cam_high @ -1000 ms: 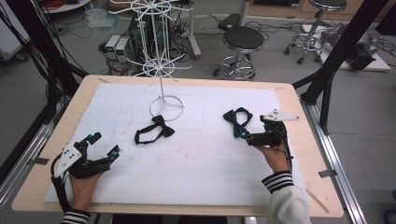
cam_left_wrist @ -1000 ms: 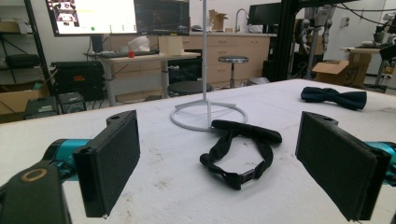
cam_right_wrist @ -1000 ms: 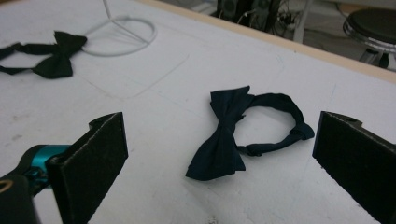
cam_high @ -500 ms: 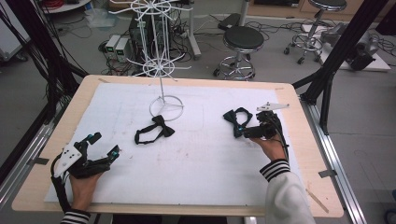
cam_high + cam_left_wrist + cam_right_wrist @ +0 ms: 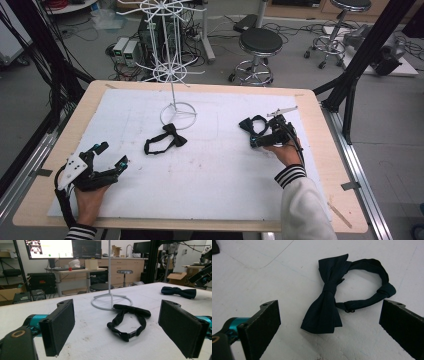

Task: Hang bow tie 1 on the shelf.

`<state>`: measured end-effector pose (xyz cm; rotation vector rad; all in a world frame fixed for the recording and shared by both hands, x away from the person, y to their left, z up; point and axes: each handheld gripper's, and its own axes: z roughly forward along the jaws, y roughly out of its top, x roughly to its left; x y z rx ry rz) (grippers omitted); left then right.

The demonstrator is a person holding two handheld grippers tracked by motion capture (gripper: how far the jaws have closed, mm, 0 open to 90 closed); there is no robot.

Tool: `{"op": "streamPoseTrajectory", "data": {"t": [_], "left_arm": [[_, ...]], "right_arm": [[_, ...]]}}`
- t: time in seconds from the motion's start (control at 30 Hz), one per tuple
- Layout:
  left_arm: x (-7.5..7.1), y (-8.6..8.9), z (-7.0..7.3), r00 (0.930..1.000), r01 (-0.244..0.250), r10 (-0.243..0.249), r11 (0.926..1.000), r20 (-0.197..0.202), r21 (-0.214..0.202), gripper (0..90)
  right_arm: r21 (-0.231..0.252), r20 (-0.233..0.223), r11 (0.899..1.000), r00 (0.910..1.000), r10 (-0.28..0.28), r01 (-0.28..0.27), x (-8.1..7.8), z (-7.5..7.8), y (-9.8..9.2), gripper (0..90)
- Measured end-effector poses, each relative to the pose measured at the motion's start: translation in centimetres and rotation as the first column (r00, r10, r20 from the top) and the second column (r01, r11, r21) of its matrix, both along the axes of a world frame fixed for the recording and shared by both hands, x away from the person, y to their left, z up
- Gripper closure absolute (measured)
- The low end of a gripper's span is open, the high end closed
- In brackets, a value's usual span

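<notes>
High view: white mat (image 5: 210, 190) over wooden table (image 5: 320, 115). White wire stand (image 5: 172, 75) at the far middle of the mat, ring base flat on it. Black bow tie (image 5: 165, 140) lying in front of that base, strap looped toward the left. Navy bow tie (image 5: 251, 124) on the right half of the mat, just beyond the right gripper (image 5: 256, 141). Left gripper (image 5: 111, 156) low over the near left corner of the mat, well apart from both ties.

Left gripper view: low, level look across the mat. Shows what the high view flattens: black bow tie (image 5: 130, 320) with strap curled into a loop and clasp nearest the camera, stand's ring base (image 5: 111, 301) just behind it, navy bow tie (image 5: 178, 292) farther off at right. Also shows room behind: monitors, desk, stool.

Right gripper view: steep look down on the mat. Navy bow tie (image 5: 328, 302) close up, bow folded narrow at the knot, strap arcing right to a small metal hook. Fabric grain and hook not readable from above.

Left gripper's jaws: spread wide, nothing between the pads, nothing touched.

Right gripper's (image 5: 329, 322) jaws: spread wide, flanking the near end of the navy bow tie, pads clear of the cloth on both sides.
</notes>
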<state>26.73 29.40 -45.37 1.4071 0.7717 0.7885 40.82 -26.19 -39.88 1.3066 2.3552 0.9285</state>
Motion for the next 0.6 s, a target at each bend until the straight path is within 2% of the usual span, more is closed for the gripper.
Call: {"op": "streamPoseTrajectory", "data": {"t": [0.2, 0.33, 0.4, 0.57, 0.6], "left_arm": [[0.0, 0.0, 0.0, 1.0, 0.002, -0.002, 1.0, -0.001, 0.001, 14.1], [0.0, 0.0, 0.0, 1.0, 0.001, -0.001, 1.0, 0.0, 0.001, 14.1], [0.0, 0.0, 0.0, 1.0, 0.001, -0.001, 1.0, 0.0, 0.001, 14.1], [0.0, 0.0, 0.0, 1.0, 0.001, -0.001, 1.0, 0.001, 0.0, 14.1], [0.0, 0.0, 0.0, 1.0, 0.002, -0.002, 1.0, 0.001, -0.001, 14.1]], "right_arm": [[-0.031, 0.016, 1.0, 0.9999, 0.003, -0.002, 0.2, 0.0, 0.3, 5.7], [-0.053, -0.004, 0.999, 1.0, 0.003, -0.003, 0.5, -0.2, 0.5, 6.9], [-0.048, -0.029, 0.999, 0.9995, 0.01, -0.012, 0.7, -0.3, 0.6, 16.7], [-0.059, -0.046, 0.998, 0.9989, -0.009, 0.006, 1.0, -0.7, 0.7, 17.6], [-0.057, -0.068, 0.998, 0.9977, -0.004, 0.0, 1.1, -0.9, 0.7, 22.0]]}}
